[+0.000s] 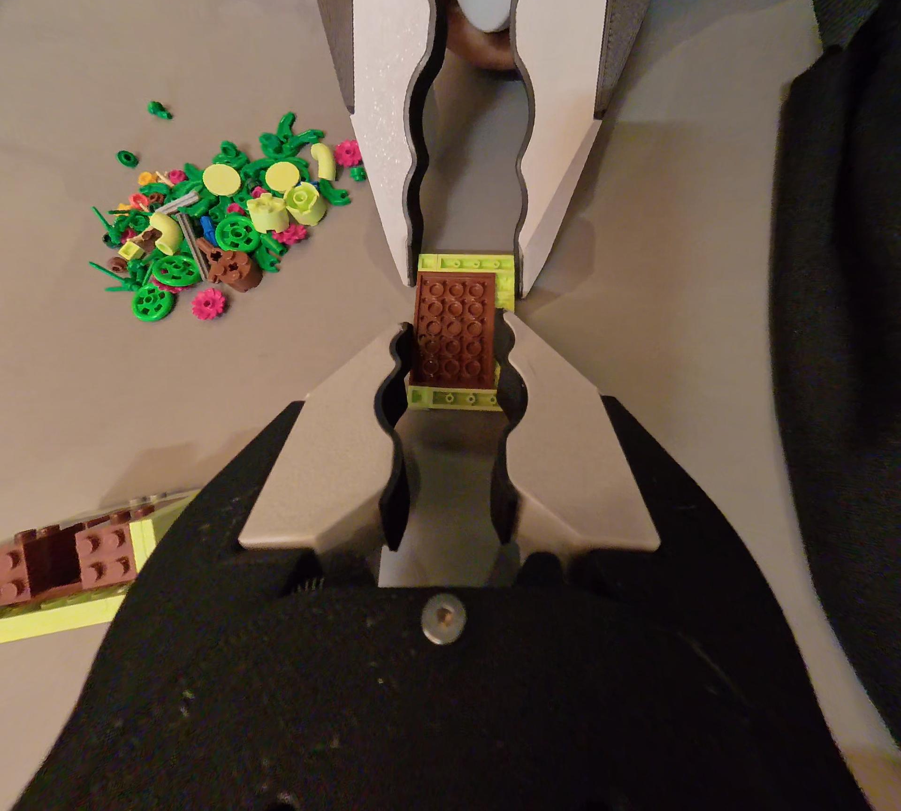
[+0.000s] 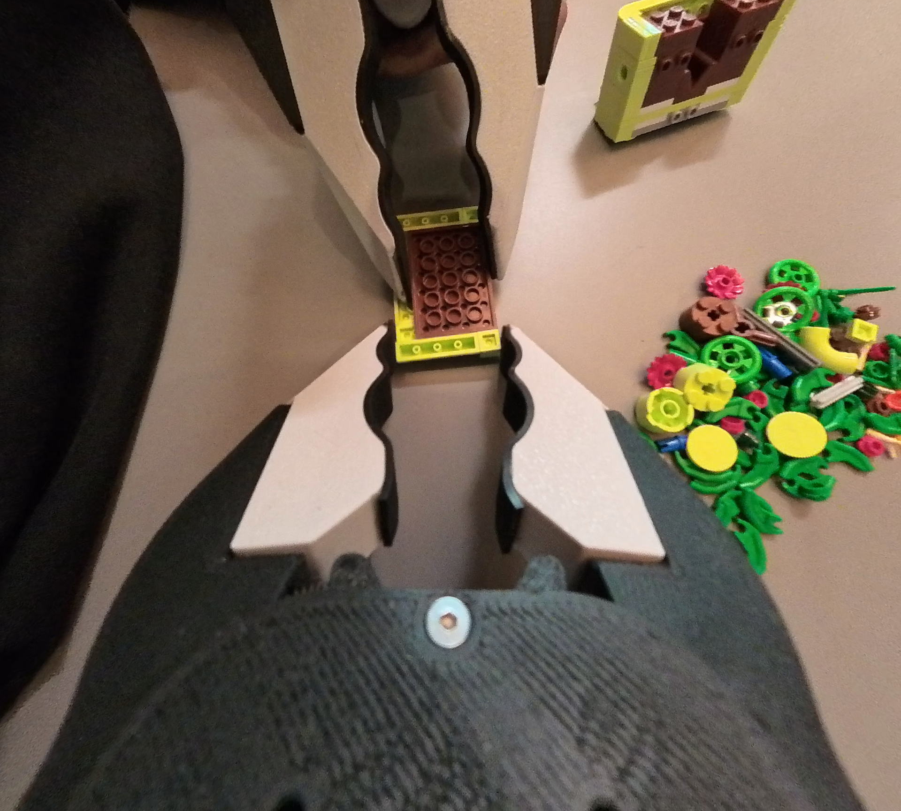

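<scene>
both grippers on 1 small brick frame

left gripper point(image 1: 454, 324) pinches the near end of the lime frame point(image 1: 453, 399); its brown studded plate point(image 1: 454, 334) sits off-centre inside. right gripper point(image 2: 443, 333) looks set about the opposite end, contact unclear.

risk: opposed pulls could pop the plate loose or twist the frame.

room: loose piece pile point(image 2: 770, 402) near the frame; second lime-and-brown build point(image 2: 692, 56) well apart; dark fabric point(image 2: 73, 251) on the frame's other side.

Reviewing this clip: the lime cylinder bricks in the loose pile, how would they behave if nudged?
The lime cylinders lie on their sides on the pile, so they would probably roll. They look like small hard plastic: likely light and stiff. Loose leaves beneath would likely shift too.
</scene>
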### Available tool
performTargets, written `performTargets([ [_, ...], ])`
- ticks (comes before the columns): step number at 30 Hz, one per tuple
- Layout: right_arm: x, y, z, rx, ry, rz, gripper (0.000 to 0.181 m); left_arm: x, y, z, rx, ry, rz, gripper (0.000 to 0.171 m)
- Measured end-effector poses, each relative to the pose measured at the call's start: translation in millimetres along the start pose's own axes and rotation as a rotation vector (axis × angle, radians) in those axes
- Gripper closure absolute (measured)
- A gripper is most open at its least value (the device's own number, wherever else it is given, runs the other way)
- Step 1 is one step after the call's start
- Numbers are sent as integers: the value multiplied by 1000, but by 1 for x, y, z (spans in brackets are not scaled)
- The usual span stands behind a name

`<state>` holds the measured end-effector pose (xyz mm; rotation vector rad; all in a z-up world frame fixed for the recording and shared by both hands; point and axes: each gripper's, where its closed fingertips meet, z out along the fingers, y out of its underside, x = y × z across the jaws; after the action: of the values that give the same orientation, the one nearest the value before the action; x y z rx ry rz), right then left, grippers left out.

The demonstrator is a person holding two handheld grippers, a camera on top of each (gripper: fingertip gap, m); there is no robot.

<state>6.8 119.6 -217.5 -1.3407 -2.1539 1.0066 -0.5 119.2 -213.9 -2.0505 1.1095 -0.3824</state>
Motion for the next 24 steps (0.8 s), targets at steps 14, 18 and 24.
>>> performTargets([
  [14, -3, -3, 6, -6, 3, -1, 138, 2, -3, 2, 6, -51, 98, 143],
  [18, -3, -3, 6, -6, -1, -5, 138, 2, -3, 2, 6, -7, 47, 143],
  [24, -3, -3, 6, -4, -7, 3, 138, 2, -4, 1, 10, 40, -4, 143],
])
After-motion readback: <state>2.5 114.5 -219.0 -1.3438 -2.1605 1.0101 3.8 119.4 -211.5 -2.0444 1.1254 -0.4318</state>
